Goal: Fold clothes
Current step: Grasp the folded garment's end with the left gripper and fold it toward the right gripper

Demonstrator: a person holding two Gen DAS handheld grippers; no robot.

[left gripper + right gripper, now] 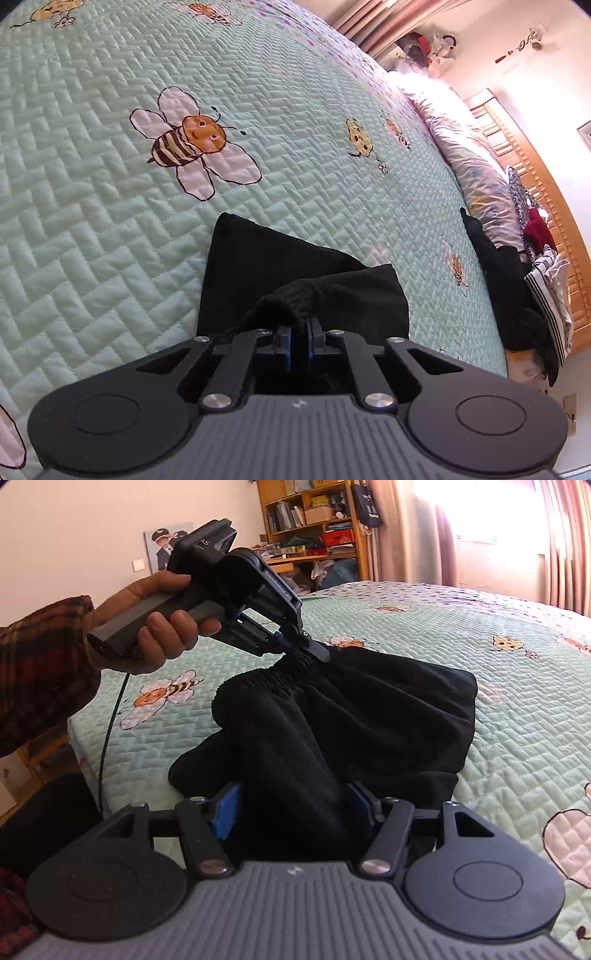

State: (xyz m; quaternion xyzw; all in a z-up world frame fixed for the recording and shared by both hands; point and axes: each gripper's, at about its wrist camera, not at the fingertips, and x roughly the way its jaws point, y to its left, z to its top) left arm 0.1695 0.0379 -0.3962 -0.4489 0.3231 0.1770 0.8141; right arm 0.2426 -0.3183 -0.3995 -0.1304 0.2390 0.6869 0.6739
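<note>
The black pants lie in a loose heap on the bee quilt, near the bed's edge. The left gripper has its jaws pressed tight on the stretchy waistband and lifts it a bit, while the right gripper has its jaws spread wide with a fold of pants between them, not pinched. The cloth looks soft, thick and floppy — light, not slippery, and it will sag and bunch wherever it is not held, so the firm waistband is the best place to grab, with the second grip further along that same band to pull it flat.
</note>
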